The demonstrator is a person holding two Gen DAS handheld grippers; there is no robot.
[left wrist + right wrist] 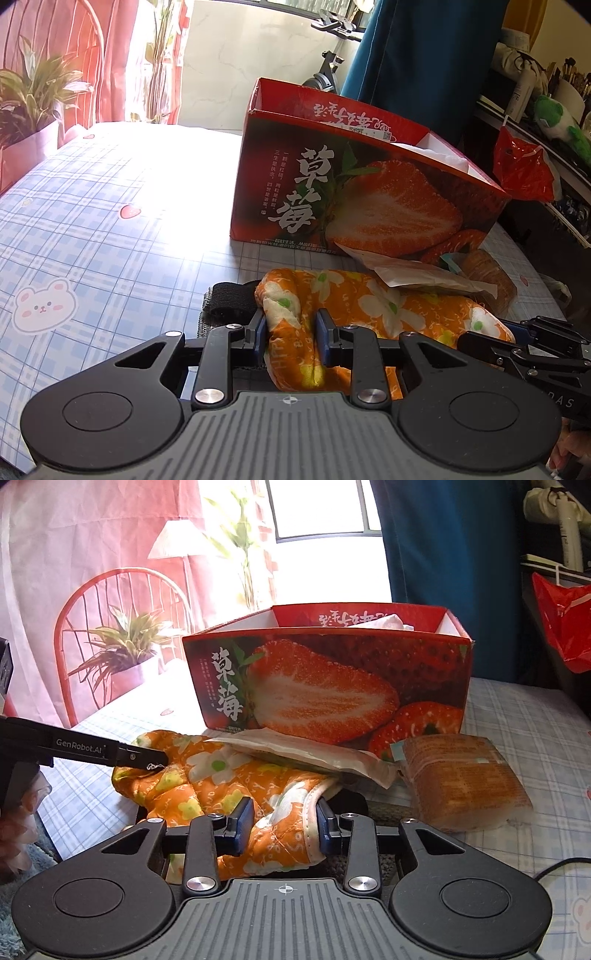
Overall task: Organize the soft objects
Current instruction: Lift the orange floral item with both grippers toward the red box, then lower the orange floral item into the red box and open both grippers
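Plainly "GenRobot.AI" on left gripper (pixel 147 758)

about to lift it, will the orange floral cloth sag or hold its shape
Probably floppy: the orange floral cloth bunches and folds where the left claw and right claw pinch it. It looks padded and quilted, so likely light. The paper packet lying on it may slide off when it is lifted.

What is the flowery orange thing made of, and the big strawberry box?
Orange flowery thing: looks like soft quilted cotton cloth, matte, with stitch lines and puffy folds where it bunches. Strawberry box: looks like cardboard with a slightly shiny printed outside; its plain pale inside and folded corners show.
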